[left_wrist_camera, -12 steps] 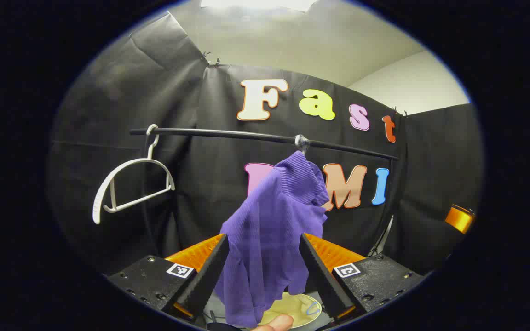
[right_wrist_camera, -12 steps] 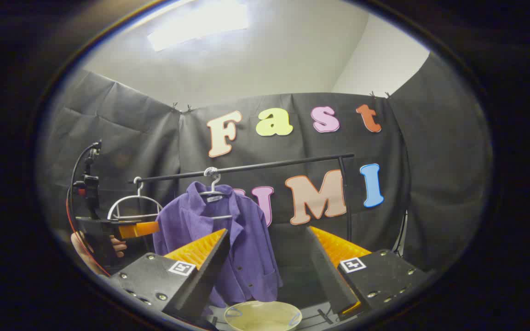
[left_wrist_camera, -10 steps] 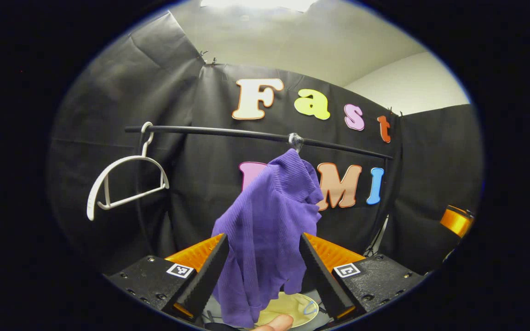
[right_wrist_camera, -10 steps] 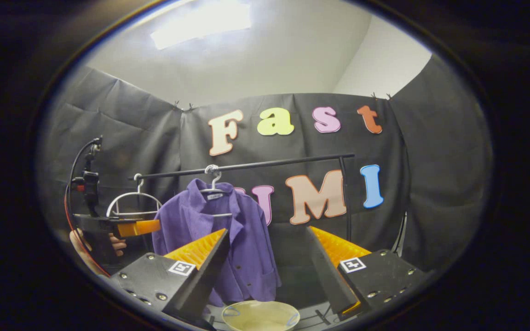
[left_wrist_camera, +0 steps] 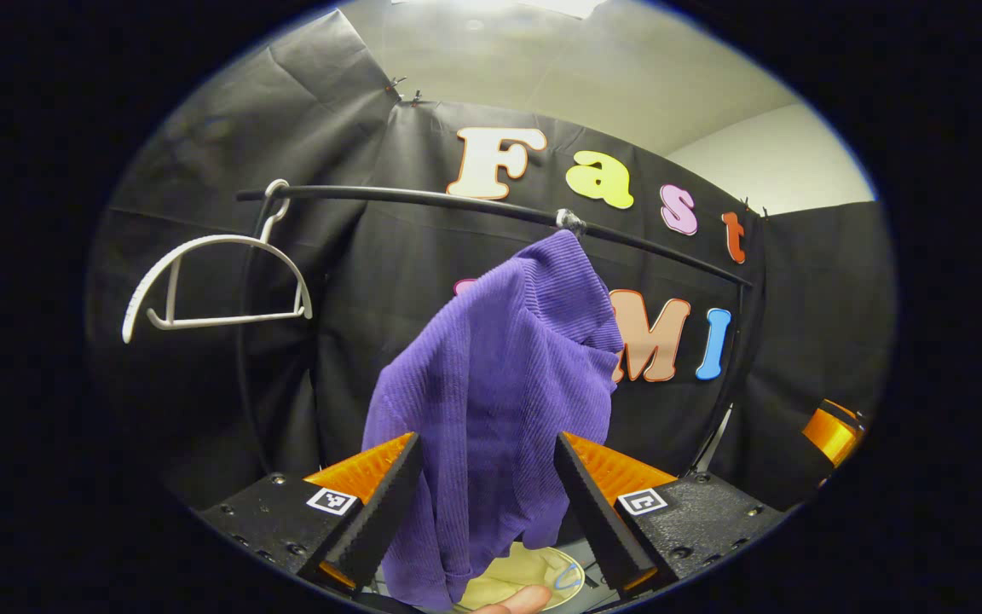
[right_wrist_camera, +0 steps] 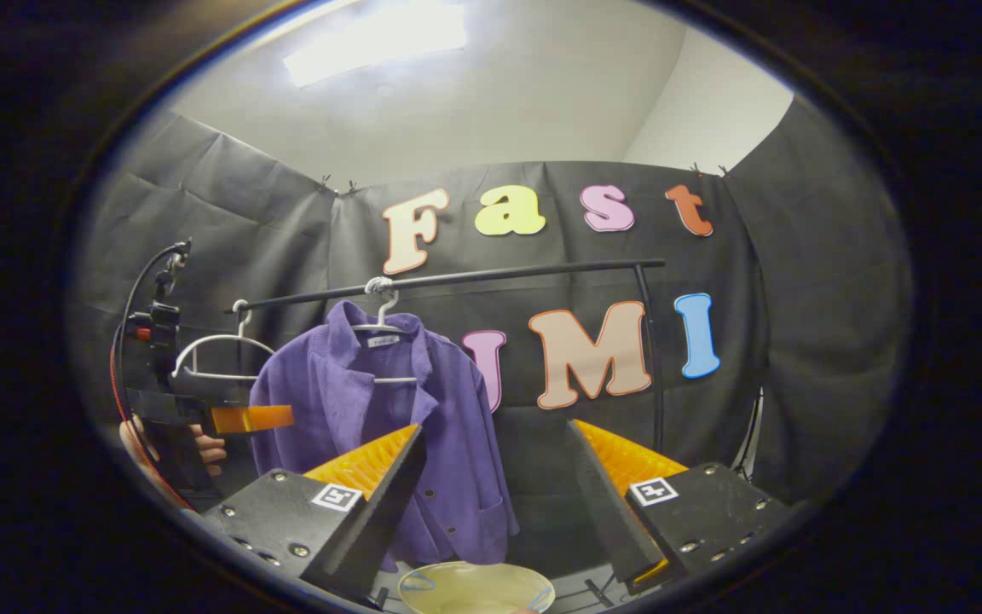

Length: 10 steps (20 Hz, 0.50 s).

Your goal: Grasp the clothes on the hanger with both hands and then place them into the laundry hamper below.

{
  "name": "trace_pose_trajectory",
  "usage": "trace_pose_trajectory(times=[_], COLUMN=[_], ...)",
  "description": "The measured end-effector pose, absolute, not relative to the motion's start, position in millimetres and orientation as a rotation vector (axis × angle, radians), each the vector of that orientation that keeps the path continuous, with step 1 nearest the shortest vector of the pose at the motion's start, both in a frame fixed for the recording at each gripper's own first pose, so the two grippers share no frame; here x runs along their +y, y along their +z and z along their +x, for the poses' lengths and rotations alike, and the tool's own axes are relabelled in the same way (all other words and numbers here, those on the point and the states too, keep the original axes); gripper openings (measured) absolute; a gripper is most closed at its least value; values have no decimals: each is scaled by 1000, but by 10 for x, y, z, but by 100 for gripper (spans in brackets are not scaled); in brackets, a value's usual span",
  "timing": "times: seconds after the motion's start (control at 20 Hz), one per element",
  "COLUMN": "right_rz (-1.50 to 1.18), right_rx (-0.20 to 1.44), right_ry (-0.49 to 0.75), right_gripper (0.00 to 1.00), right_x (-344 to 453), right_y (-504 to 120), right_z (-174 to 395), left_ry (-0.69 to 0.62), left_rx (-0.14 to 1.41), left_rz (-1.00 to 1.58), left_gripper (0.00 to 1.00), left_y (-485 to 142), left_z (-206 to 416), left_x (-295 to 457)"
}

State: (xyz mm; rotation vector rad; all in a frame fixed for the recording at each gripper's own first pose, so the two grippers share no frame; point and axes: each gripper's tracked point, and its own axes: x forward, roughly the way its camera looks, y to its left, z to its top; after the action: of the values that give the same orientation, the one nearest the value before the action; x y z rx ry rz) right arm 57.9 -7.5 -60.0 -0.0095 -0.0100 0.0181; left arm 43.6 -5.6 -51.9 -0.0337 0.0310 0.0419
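Here we hold both the left gripper (left_wrist_camera: 484, 443) and right gripper (right_wrist_camera: 495, 435) spread wide before the purple corduroy jacket (right_wrist_camera: 346, 401), hanging above the hamper (right_wrist_camera: 474, 588).

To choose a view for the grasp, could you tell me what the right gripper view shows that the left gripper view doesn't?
Right gripper view: the jacket front-on with its hanger, and the left gripper in a hand. Left gripper view: the jacket edge-on between open fingers, plus a fingertip. Both: rail, spare hanger, hamper.
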Motion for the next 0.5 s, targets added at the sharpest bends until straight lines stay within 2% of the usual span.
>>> trace_pose_trajectory(times=[0.15, 0.2, 0.3, 0.35, 0.4, 0.5], right_rz=[-19, -18, -19, -18, -9, 22], right_rx=[-14, -18, -3, 8, 23, 49], right_ry=[74, 90, 128, 151, 165, 207], right_gripper=[100, 95, 98, 98, 98, 100], right_x=[48, 85, 186, 240, 274, 368], right_y=[-667, -685, -779, -840, -894, -988], right_z=[845, 938, 1137, 1226, 1315, 1478], left_ry=[26, 24, 13, 7, 8, 24], left_rx=[22, 14, 2, 2, 2, 0], left_rz=[8, 26, 41, 44, 46, 74], left_gripper=[92, 96, 92, 95, 92, 95], left_y=[-543, -531, -562, -593, -618, -688], left_z=[459, 451, 432, 418, 423, 463], left_x=[-195, -242, -358, -403, -453, -545])
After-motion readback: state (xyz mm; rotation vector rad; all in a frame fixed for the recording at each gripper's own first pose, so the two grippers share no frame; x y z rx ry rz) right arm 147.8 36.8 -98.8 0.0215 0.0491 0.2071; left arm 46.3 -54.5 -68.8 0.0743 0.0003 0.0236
